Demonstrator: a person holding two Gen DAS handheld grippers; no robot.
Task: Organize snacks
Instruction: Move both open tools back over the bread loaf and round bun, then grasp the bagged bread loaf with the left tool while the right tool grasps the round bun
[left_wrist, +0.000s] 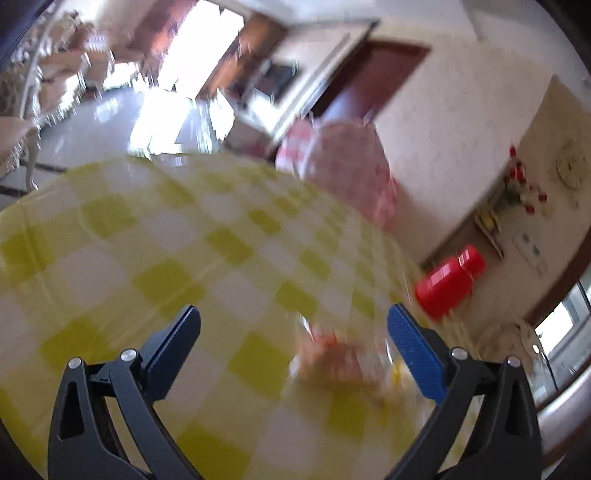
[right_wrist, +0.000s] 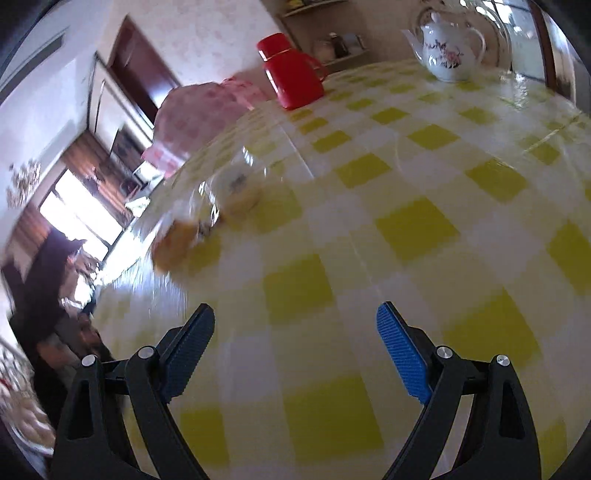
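Clear-wrapped snack packets with orange-brown contents (right_wrist: 207, 214) lie on the yellow-checked tablecloth (right_wrist: 406, 192), blurred, ahead and left of my right gripper (right_wrist: 295, 332). The right gripper is open and empty above the cloth. In the left wrist view the same blurred snacks (left_wrist: 340, 362) lie just inside the right finger of my left gripper (left_wrist: 295, 332), which is open and holds nothing.
A red flask (right_wrist: 291, 70) and a pink-checked cover (right_wrist: 199, 110) stand at the far table edge; they also show in the left wrist view as the flask (left_wrist: 448, 280) and cover (left_wrist: 343, 166). A white floral teapot (right_wrist: 448, 51) stands at the back right.
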